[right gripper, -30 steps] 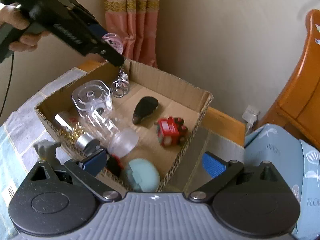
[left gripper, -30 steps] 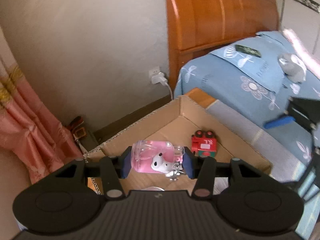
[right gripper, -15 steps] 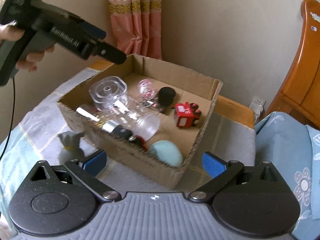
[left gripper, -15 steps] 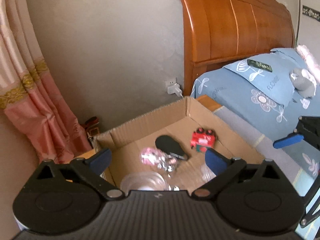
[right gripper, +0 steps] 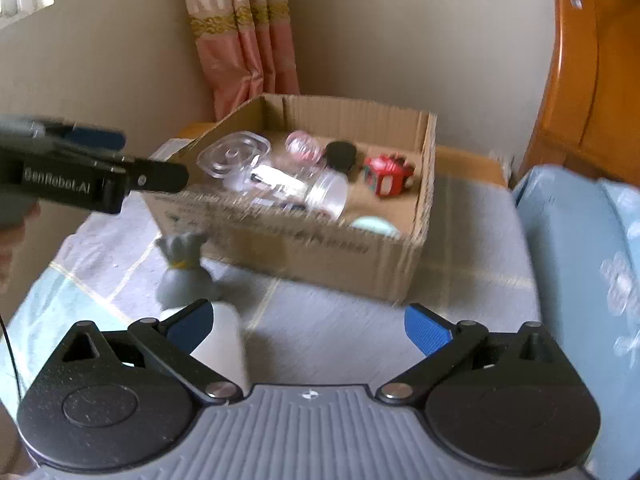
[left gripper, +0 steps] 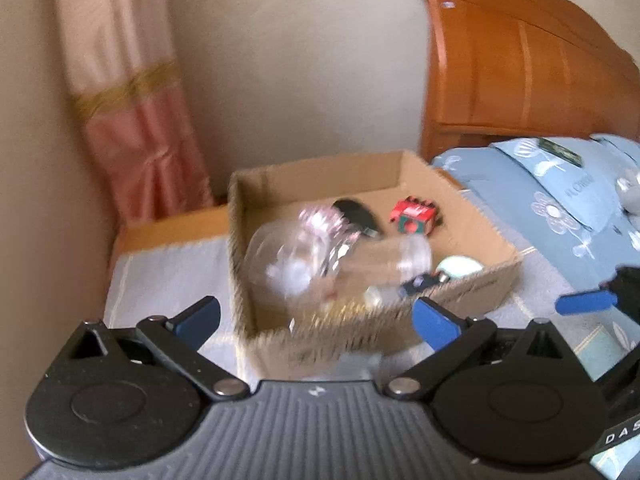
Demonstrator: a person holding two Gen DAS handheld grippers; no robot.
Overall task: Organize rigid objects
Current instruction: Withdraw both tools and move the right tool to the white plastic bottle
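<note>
A cardboard box (right gripper: 304,252) stands on the cloth-covered table and shows in the left wrist view too (left gripper: 464,296). In it lie a pink clear case (right gripper: 302,146), a clear lid (right gripper: 234,156), a clear jar (right gripper: 326,194), a black object (right gripper: 340,154), a red toy (right gripper: 388,176) and a pale green round object (right gripper: 374,226). A grey figurine (right gripper: 182,276) and a white object (right gripper: 228,344) stand on the table in front of the box. My left gripper (left gripper: 316,322) is open and empty, back from the box. My right gripper (right gripper: 308,328) is open and empty.
A bed with blue flowered bedding (left gripper: 560,200) and a wooden headboard (left gripper: 520,60) lies to the right. A pink curtain (right gripper: 244,40) hangs behind the box. The left gripper's body (right gripper: 80,180) reaches in from the left of the right wrist view.
My left gripper opened and let the pink case go into the box, then drew back. My right gripper also pulled back from the box, still open.
</note>
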